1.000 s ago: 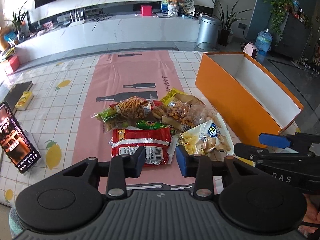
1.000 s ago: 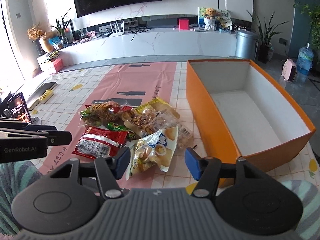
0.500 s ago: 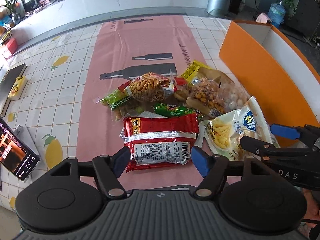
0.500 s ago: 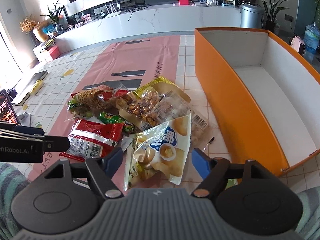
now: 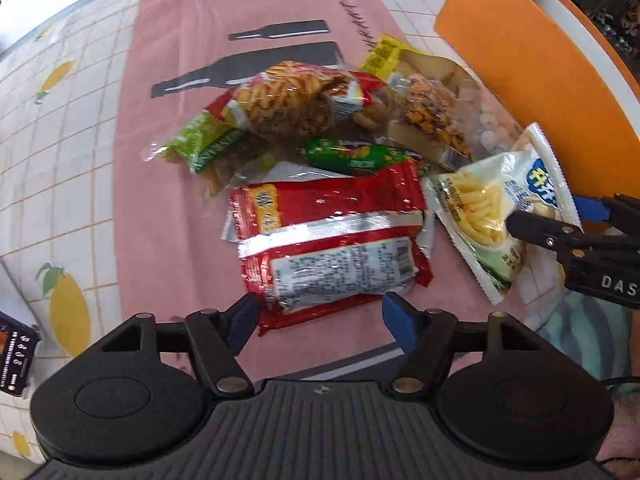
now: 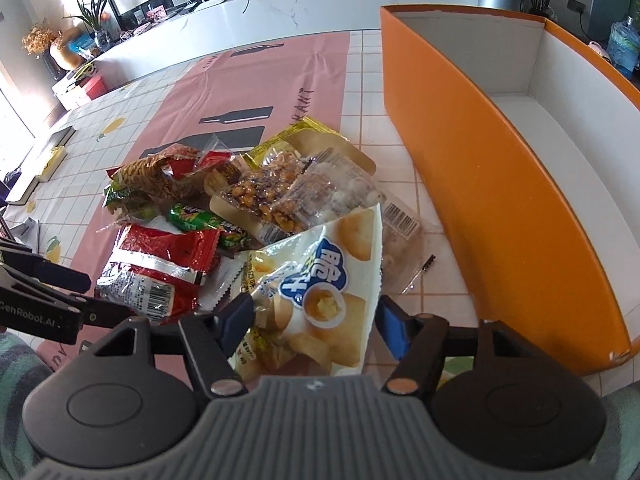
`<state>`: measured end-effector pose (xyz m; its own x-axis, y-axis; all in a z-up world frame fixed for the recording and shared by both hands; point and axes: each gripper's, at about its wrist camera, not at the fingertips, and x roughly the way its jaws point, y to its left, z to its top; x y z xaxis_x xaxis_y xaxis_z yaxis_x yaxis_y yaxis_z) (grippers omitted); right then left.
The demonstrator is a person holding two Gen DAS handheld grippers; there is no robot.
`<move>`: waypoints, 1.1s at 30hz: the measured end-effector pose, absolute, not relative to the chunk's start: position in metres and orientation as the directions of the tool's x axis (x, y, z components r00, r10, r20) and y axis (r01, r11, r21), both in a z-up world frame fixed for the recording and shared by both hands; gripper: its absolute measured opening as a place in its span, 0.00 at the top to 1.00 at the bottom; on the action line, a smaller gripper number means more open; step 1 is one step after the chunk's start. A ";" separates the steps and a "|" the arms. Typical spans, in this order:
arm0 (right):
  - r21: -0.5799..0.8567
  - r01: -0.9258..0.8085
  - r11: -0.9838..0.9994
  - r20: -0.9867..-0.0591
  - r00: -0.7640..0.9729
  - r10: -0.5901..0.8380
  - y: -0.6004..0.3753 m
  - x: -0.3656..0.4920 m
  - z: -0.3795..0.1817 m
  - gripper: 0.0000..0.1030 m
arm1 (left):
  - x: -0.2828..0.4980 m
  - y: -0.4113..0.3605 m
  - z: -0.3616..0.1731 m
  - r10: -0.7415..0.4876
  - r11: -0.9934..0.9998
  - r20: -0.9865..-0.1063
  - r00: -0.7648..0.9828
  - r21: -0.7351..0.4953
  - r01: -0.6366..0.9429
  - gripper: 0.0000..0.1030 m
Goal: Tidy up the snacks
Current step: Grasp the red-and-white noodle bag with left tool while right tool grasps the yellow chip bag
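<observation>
A heap of snack bags lies on the pink runner. My left gripper [image 5: 320,316] is open, its jaws either side of the near end of a red packet [image 5: 328,240], which also shows in the right wrist view [image 6: 160,268]. My right gripper [image 6: 314,316] is open around the near end of a white chip bag [image 6: 316,292], which also shows in the left wrist view [image 5: 496,208]. Behind lie a green bar [image 5: 352,156], a nut pack [image 6: 264,196] and a red crisps bag [image 5: 284,96]. The orange box [image 6: 500,208] stands empty to the right.
A phone [image 5: 12,356] lies at the left table edge. A small dark stick [image 6: 420,274] lies on the tiles between the bags and the box. A long white counter [image 6: 320,12] runs behind the table. The tablecloth has lemon prints.
Both grippers have moved forward and down onto the heap and opened wider. The red packet now sits between the left jaws and the chip bag between the right jaws.
</observation>
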<state>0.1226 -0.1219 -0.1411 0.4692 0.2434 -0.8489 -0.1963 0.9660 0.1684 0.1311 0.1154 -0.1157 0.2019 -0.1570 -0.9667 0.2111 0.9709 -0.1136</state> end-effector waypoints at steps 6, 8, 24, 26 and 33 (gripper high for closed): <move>0.166 -0.156 0.974 -0.864 0.453 0.219 -0.130 0.118 -0.139 0.39 | 0.120 0.100 -0.119 -0.249 0.951 -0.954 0.168 -0.208 0.228 0.22; 0.179 -0.144 0.973 -0.871 0.438 0.225 -0.133 0.117 -0.140 0.40 | 0.117 0.090 -0.119 -0.277 0.942 -0.945 0.172 -0.232 0.243 0.22; -0.065 -0.477 0.877 -0.813 0.534 0.230 -0.118 0.100 -0.113 0.20 | 0.112 0.063 -0.093 -0.084 0.877 -0.940 0.330 0.088 0.472 0.15; -0.111 -0.532 0.839 -0.818 0.529 0.227 -0.110 0.101 -0.117 0.20 | 0.116 0.064 -0.099 -0.096 0.871 -0.942 0.320 0.076 0.485 0.15; -0.111 -0.614 0.782 -0.849 0.468 0.247 -0.100 0.102 -0.139 0.20 | 0.124 0.057 -0.117 -0.082 0.828 -0.940 0.332 0.121 0.548 0.15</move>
